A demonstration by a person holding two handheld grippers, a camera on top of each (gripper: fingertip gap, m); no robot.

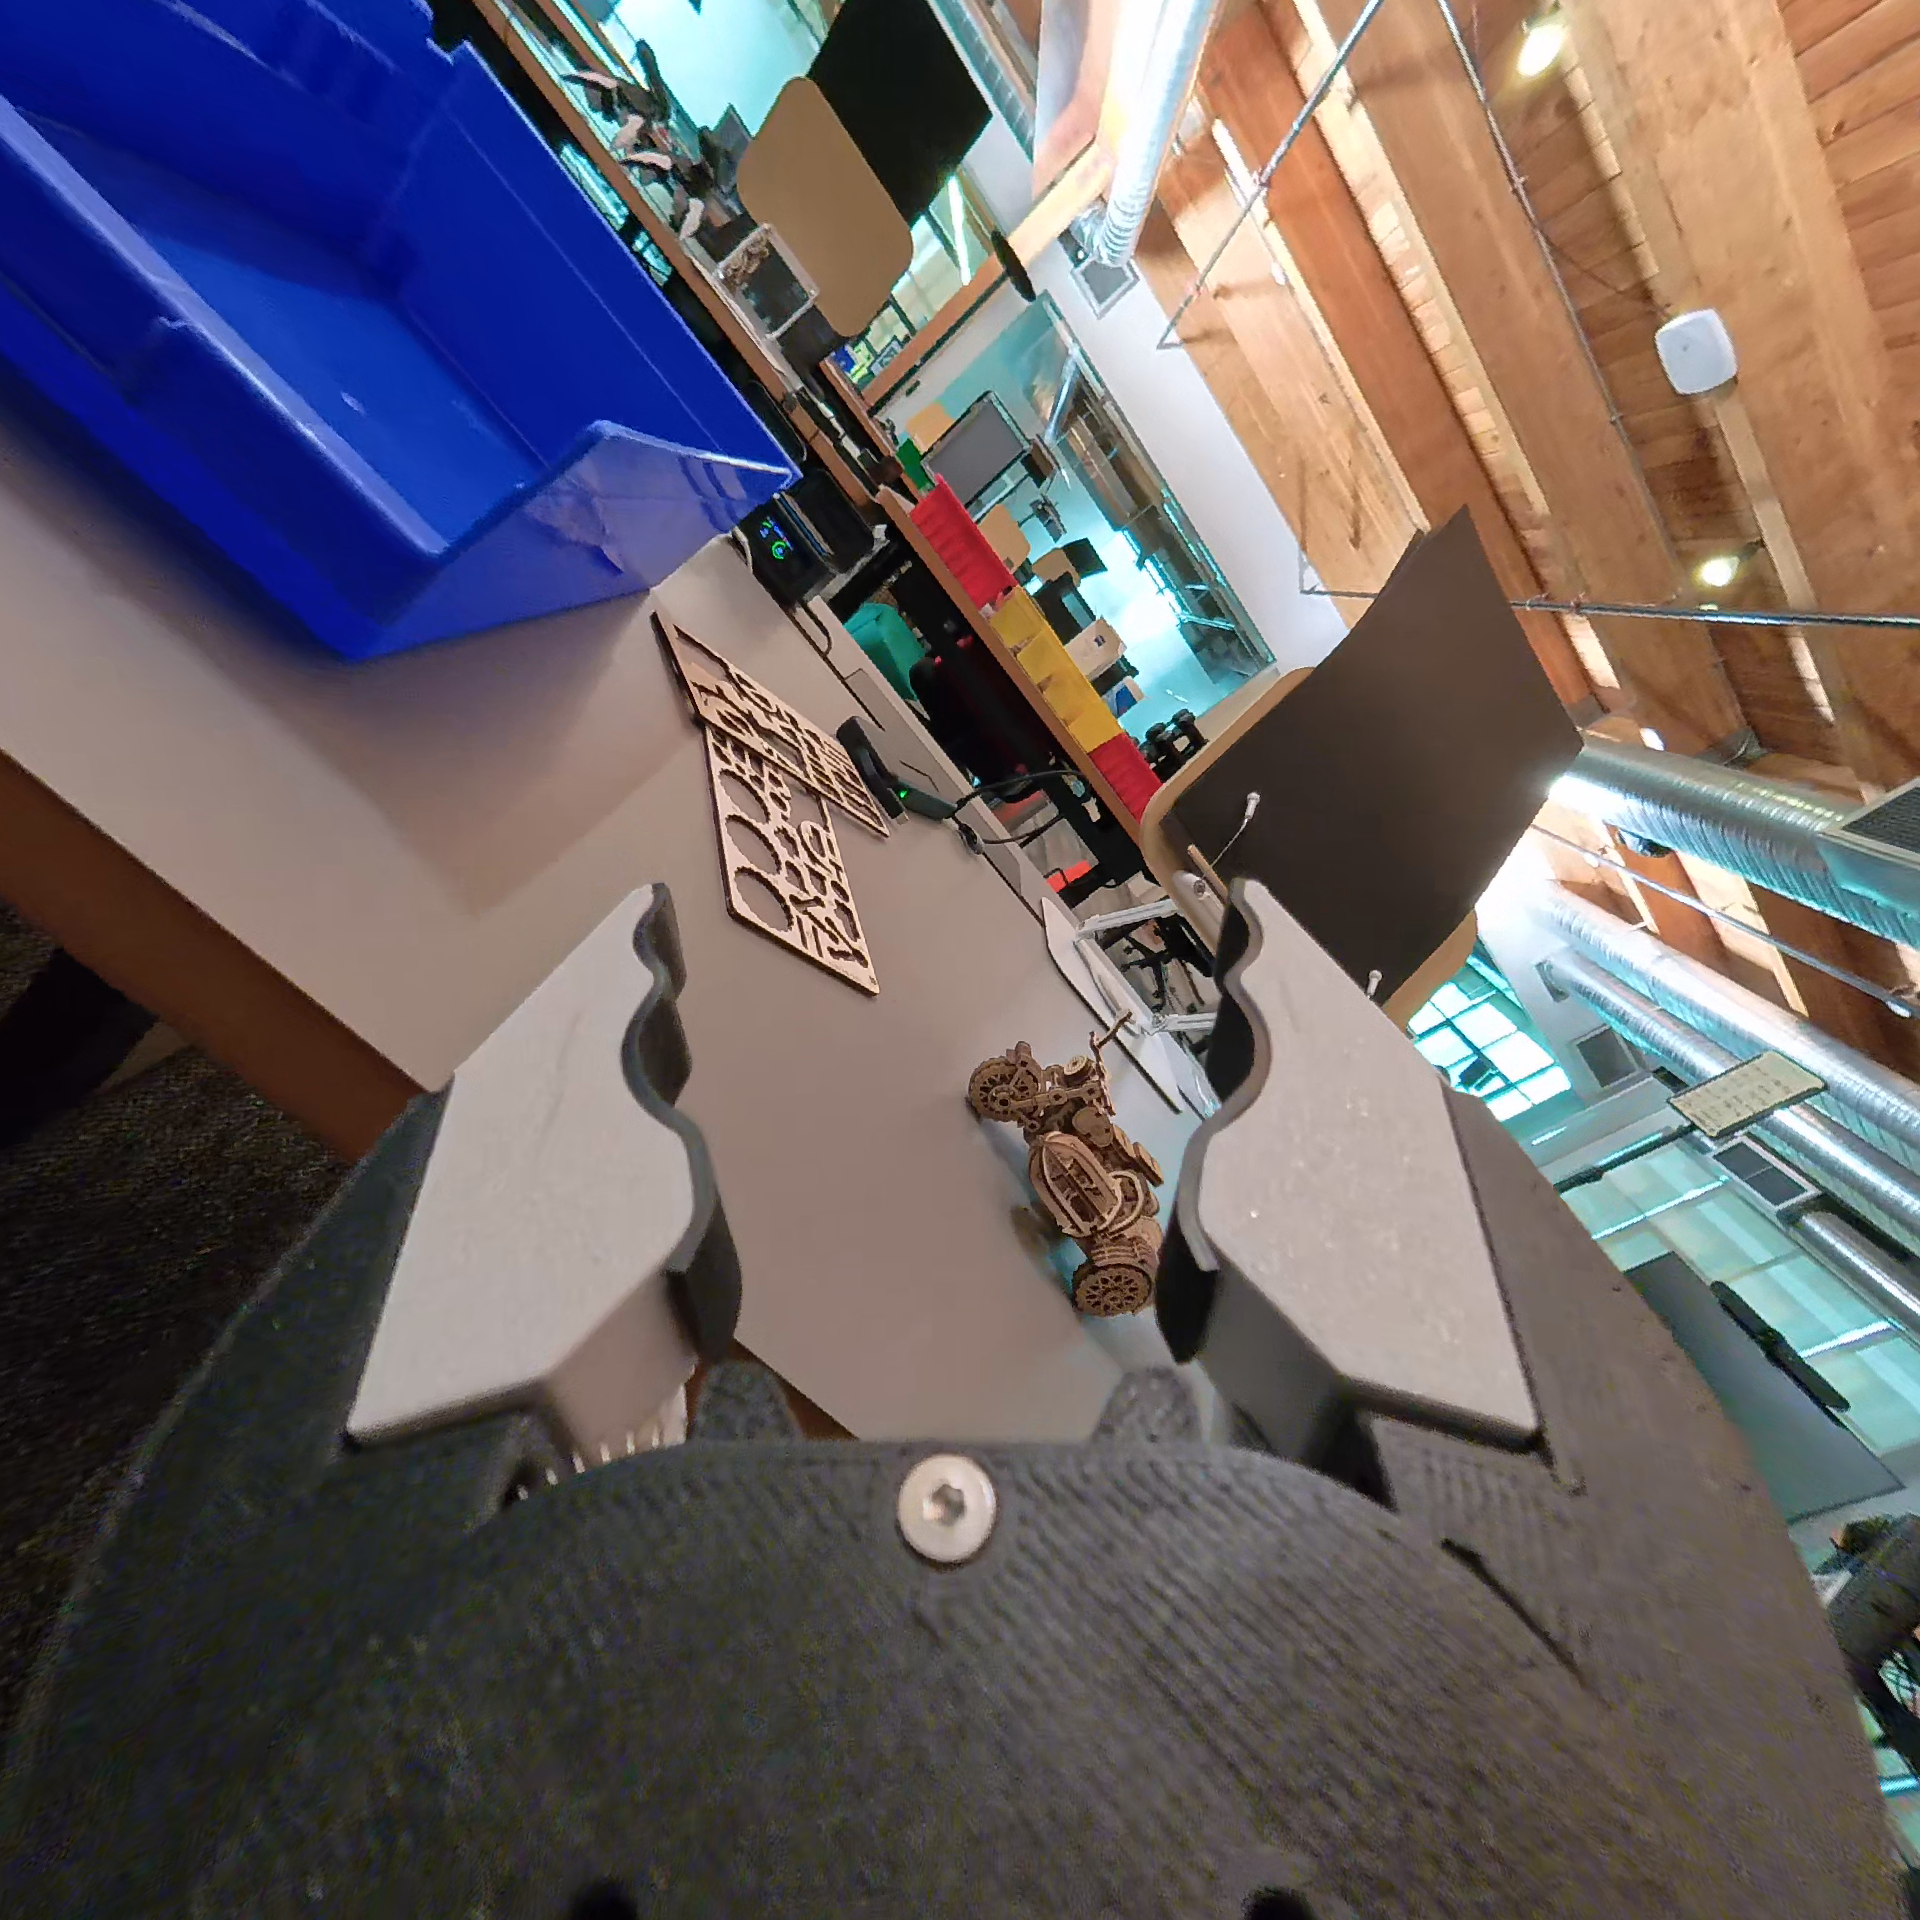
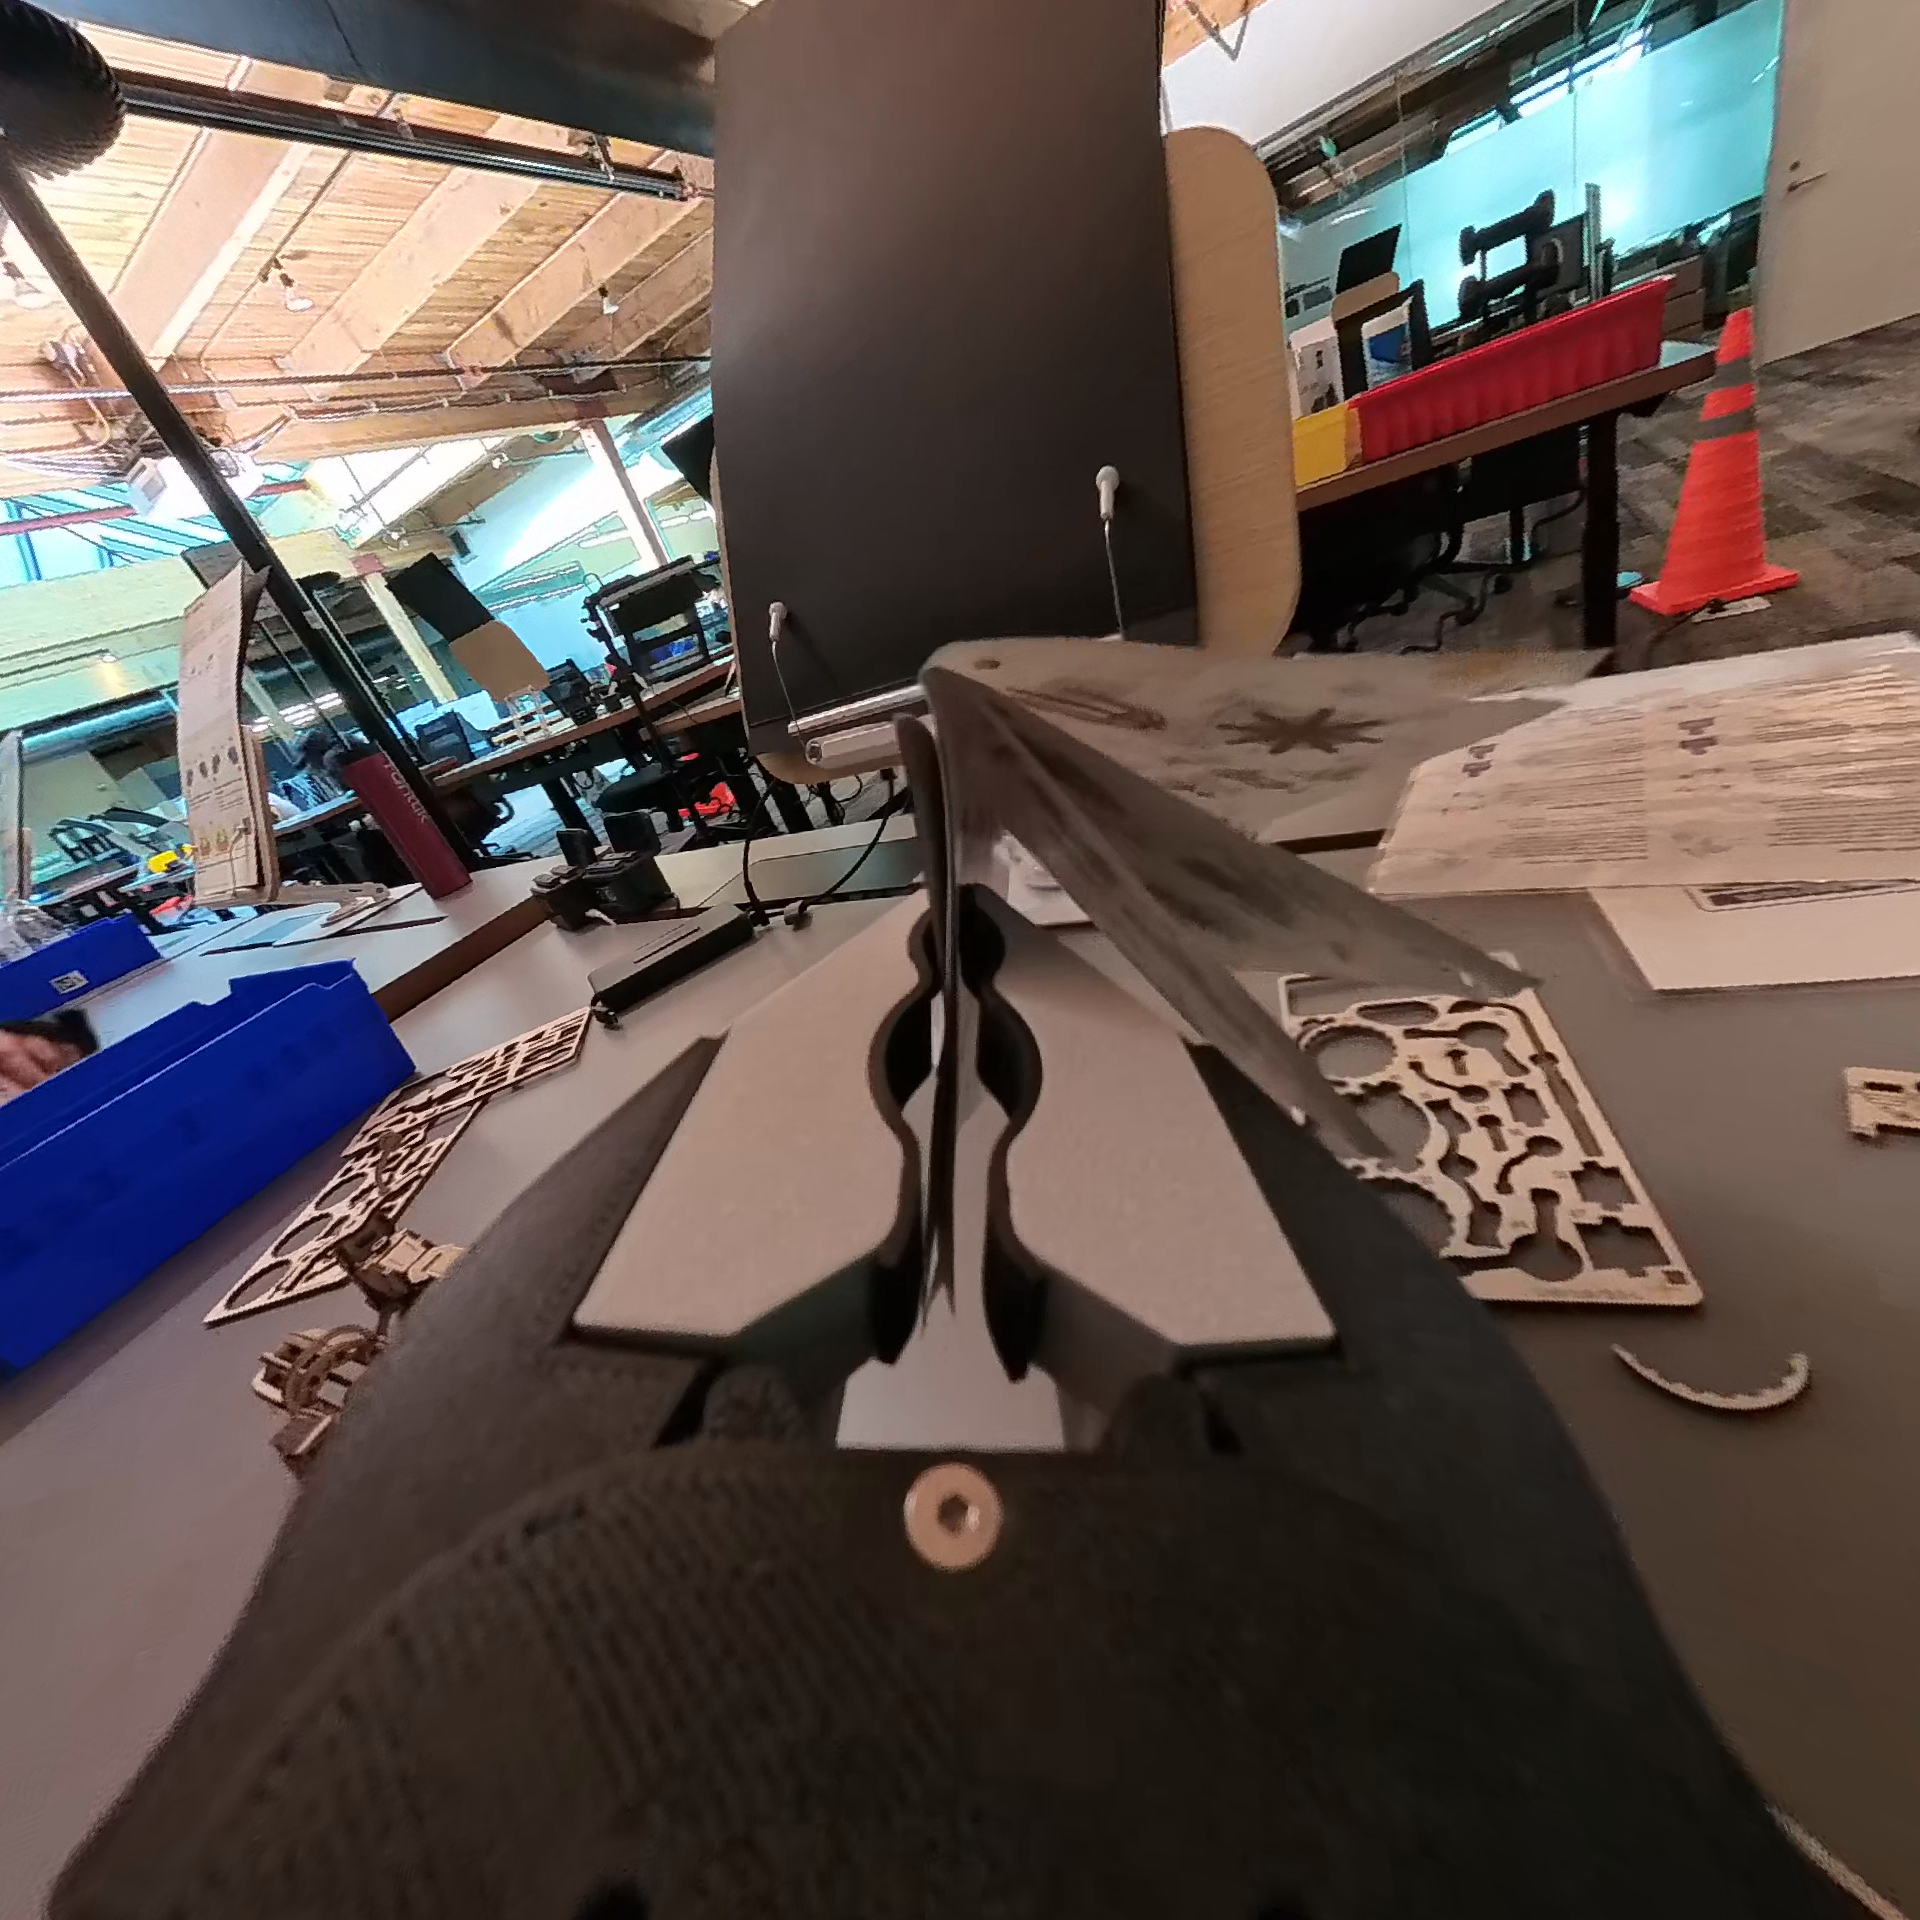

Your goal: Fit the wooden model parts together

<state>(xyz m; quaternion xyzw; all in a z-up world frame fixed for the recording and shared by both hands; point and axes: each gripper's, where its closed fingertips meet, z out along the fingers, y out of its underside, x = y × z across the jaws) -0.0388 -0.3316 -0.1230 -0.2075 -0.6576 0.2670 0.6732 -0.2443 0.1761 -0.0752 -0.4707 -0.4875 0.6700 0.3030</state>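
On the counter point(image 1: 883, 1195) in the left wrist view, tilted steeply, a blue bin point(image 1: 343, 343) sits at the far left; its inside is not visible from this angle. The left gripper point(image 1: 940, 945) has its fingers wide apart with nothing between them. Between them, farther off, a wooden model point(image 1: 1075, 1164) shaped like a small motorcycle, with spoked wheels and open gear work, stands on the counter. Two punched sheets point(image 1: 790, 831), pale laser-cut boards full of empty part holes, lie flat and overlapping between the bin and the model.

Over the same counter point(image 2: 1766, 1558) in the right wrist view, the right gripper point(image 2: 951, 935) is clamped on a booklet point(image 2: 1143, 831), a thin set of pages pinched edge-on between the fingers, with one page fanning out to the right; the print is blurred. A blue bin point(image 2: 166, 1132) stands at the left, its contents hidden by its wall. The model point(image 2: 343, 1340) shows partly at lower left, just beside the gripper body. A punched sheet point(image 2: 1486, 1143) lies flat to the right under the fanned page, another one point(image 2: 416, 1132) to the left. A curved toothed piece point(image 2: 1714, 1382) lies near the right sheet, and printed papers point(image 2: 1714, 790) lie farther back.
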